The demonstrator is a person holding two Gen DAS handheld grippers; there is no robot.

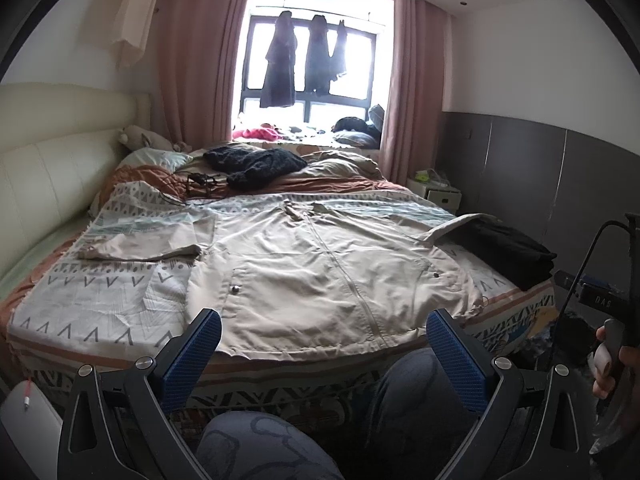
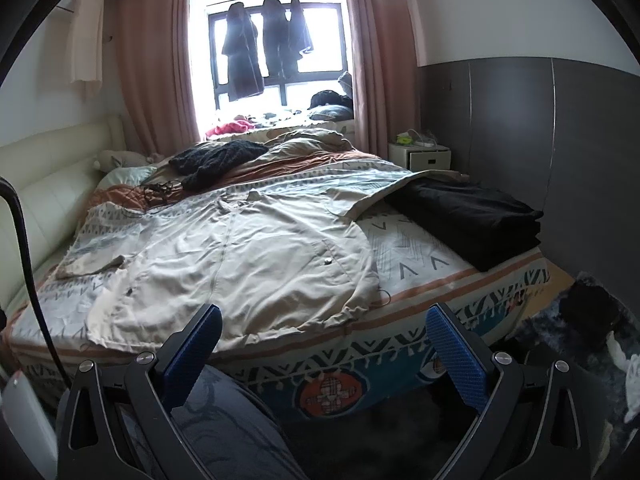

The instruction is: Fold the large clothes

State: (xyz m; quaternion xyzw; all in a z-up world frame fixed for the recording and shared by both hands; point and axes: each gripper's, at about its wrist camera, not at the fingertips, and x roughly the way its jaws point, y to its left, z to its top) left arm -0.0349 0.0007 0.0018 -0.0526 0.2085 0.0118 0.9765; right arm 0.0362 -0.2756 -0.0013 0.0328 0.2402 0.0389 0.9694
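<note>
- The bed [image 1: 120,292] carries the jacket [image 1: 320,264] spread flat, front up; its long axis runs from the hem at the near edge to the collar farther up the bed.
- Black folded clothes [image 2: 472,216] crowd the right sleeve; bare cover lies beside the left sleeve.
- Left gripper [image 1: 323,330], jaws apart and empty, hovers at the hem's middle and looks nearer.
- Right gripper [image 2: 324,326], also apart and empty, is off the hem's right corner.

Bright window [image 1: 308,68] at the far end, pink curtains [image 1: 192,60] either side, cream padded headboard [image 1: 48,168] left, grey wall panels [image 1: 540,168] right, small white nightstand [image 2: 420,154] tucked in the corner.
</note>
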